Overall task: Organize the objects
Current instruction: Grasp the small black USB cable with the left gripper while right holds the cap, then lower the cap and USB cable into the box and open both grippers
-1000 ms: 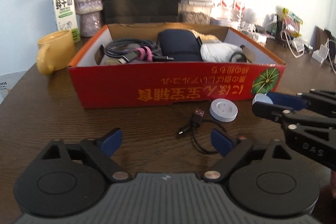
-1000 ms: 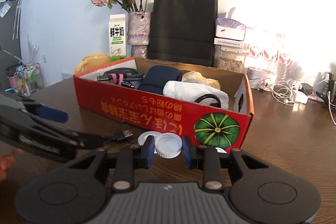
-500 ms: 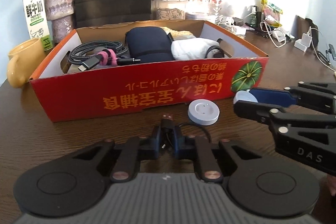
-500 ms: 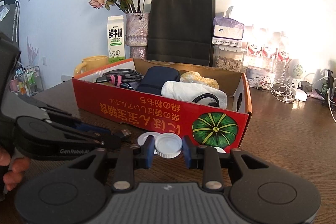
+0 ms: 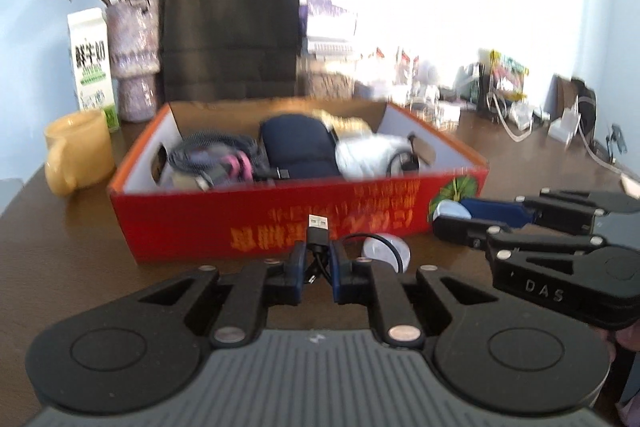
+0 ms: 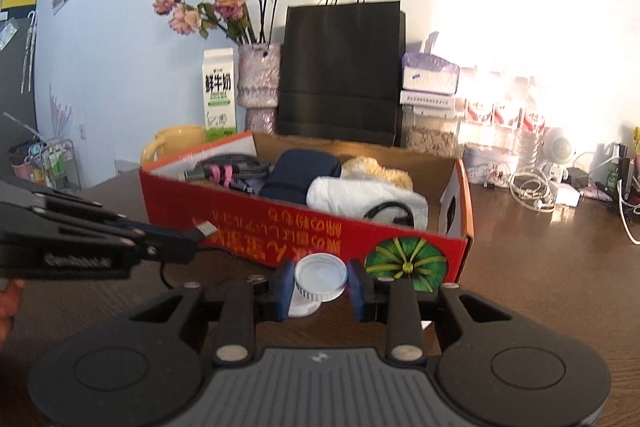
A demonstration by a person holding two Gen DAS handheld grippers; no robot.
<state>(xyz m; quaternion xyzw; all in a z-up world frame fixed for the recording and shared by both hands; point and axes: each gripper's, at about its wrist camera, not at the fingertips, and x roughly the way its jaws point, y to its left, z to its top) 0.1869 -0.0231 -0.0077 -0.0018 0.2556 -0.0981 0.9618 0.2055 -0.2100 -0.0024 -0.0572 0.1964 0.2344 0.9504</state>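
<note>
My left gripper (image 5: 316,269) is shut on a short black USB cable (image 5: 318,231) and holds it above the table in front of the red cardboard box (image 5: 256,223); its plug points up. My right gripper (image 6: 320,283) is shut on a white bottle cap (image 6: 320,277). A white round puck (image 5: 386,251) lies on the table by the box's front wall; the right wrist view shows a bit of it (image 6: 302,307) under the cap. The box (image 6: 320,231) holds coiled cables, a navy pouch (image 5: 298,147) and a white bag (image 6: 360,195). Each gripper shows in the other's view, left gripper (image 6: 176,247), right gripper (image 5: 452,217).
A yellow mug (image 5: 76,151), a milk carton (image 5: 92,67), a vase of dried flowers (image 5: 134,59) and a black paper bag (image 5: 232,27) stand behind and left of the box. Chargers and loose cables (image 6: 560,183) clutter the table's far right.
My left gripper closed on the USB cable and lifted it off the table. The right gripper kept hold of the white cap and rose a little.
</note>
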